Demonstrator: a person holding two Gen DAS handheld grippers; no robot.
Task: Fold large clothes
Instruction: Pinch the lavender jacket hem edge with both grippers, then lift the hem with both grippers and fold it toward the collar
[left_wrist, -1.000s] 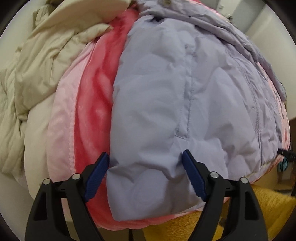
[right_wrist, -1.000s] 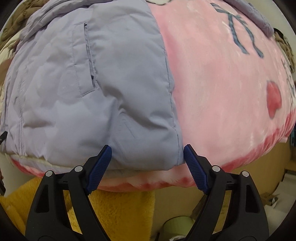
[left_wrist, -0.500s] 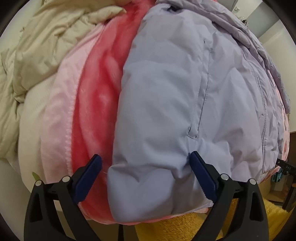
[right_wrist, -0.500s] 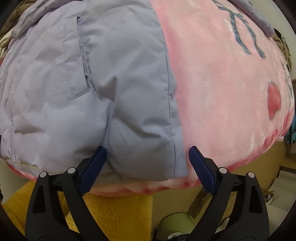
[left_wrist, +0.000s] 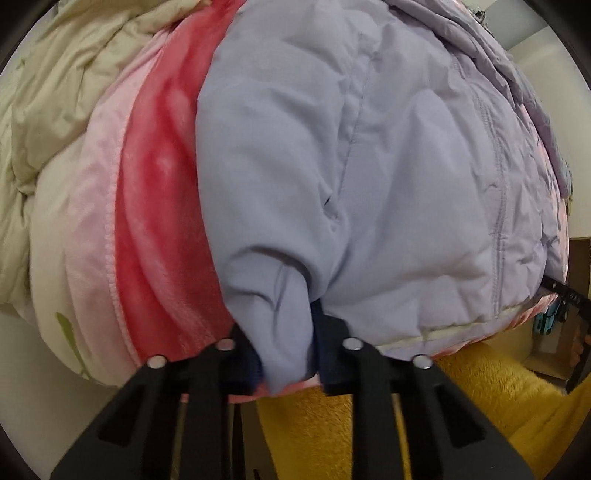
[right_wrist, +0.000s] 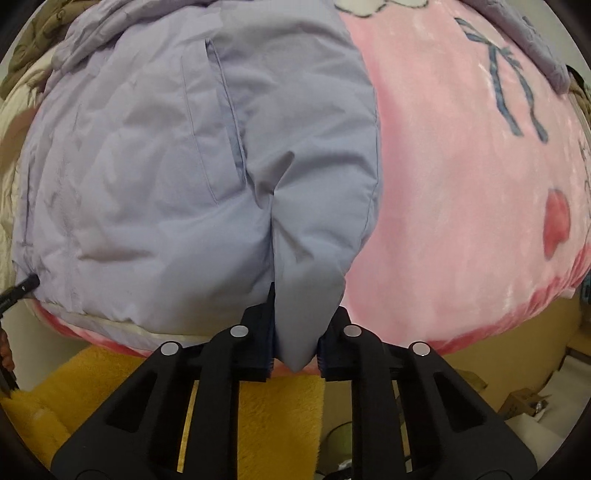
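Left gripper clamped on a bunched fold at the hem corner of the lilac jacket; jaws narrow, fabric squeezed between the blue pads. Right gripper same, pinching the jacket's opposite hem corner, deep crease running up from the pinch

Jacket lies spread on a pink blanket, hem at the near edge, which overhangs a yellow fleece below

Left view only:
- blanket's red border and pale pink edge just left of the jacket
- cream duvet bunched further left, touching the blanket edge
- jacket front zip seam running up the right side
- part of a black rig at far right edge, just beyond the hem

Right view only:
- blanket's printed face: blue bow, red heart
- jacket pocket with stitched flap, left of the crease
- brown fabric top left behind the jacket
- cardboard box and clutter low right, under the blanket's edge
- yellow fleece here too, below the hem

Each gripper body blocks the hem under its pinch, so can't tell how many layers are caught
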